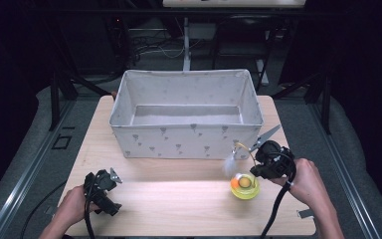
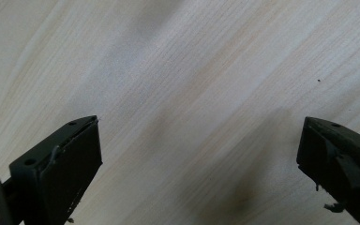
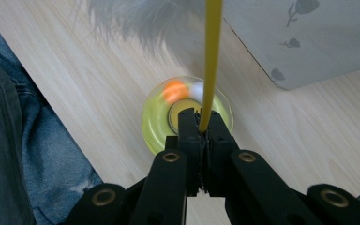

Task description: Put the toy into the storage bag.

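Right gripper clamped on thin yellow wand, jaws closed tight around its lower end, held over front right part of tabletop. Wand rising from jaws, white feather tuft at far end, blurred. In high view same gripper just right of yellow-green round toy, wand arcing up toward fabric bin's front right corner, feather hanging just left of it. Toy directly under jaw tips in right gripper view: translucent ring track, orange ball and white ball side by side at its far side, round hub in middle. Whether wand foot seated in hub or lifted clear: cannot tell. Right hand behind gripper, near right edge, cable trailing to front edge.

Grey fabric bin with small printed motifs, standing across back half of tabletop, bare inside; its corner visible in right gripper view just beyond toy. Denim-clad leg beside table edge.

Left gripper near front left corner, well apart from toy, gripped by left hand. Jaws spread wide in left gripper view, bare wood grain between them, nothing held.
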The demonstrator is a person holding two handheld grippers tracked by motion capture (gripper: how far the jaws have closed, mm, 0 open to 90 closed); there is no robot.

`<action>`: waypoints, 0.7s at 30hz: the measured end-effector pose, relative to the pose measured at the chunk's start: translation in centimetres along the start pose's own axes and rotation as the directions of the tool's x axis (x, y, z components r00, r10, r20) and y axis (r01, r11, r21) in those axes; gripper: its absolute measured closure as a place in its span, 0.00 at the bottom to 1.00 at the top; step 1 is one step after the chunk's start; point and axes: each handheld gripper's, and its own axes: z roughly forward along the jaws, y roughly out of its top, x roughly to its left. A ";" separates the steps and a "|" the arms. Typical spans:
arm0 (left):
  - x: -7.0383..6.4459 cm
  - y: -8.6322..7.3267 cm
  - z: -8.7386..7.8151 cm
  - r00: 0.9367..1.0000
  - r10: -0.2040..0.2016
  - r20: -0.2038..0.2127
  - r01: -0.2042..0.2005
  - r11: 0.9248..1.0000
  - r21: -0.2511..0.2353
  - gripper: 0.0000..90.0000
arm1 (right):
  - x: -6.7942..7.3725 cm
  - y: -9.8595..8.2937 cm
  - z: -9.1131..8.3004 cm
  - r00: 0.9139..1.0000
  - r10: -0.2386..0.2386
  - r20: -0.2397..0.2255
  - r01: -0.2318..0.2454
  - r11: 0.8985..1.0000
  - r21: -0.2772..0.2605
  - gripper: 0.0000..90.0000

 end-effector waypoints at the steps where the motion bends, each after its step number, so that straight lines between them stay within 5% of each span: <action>1: 0.0 0.0 0.0 1.000 0.000 0.000 0.000 1.000 0.000 0.00 | 0.0 0.0 0.0 1.000 0.000 0.000 0.000 1.000 0.000 0.98; 21: 0.0 0.0 0.0 1.000 -0.001 0.001 0.001 1.000 -0.001 0.00 | -0.2 1.6 -1.1 1.000 -0.023 -0.007 0.023 1.000 -0.010 0.98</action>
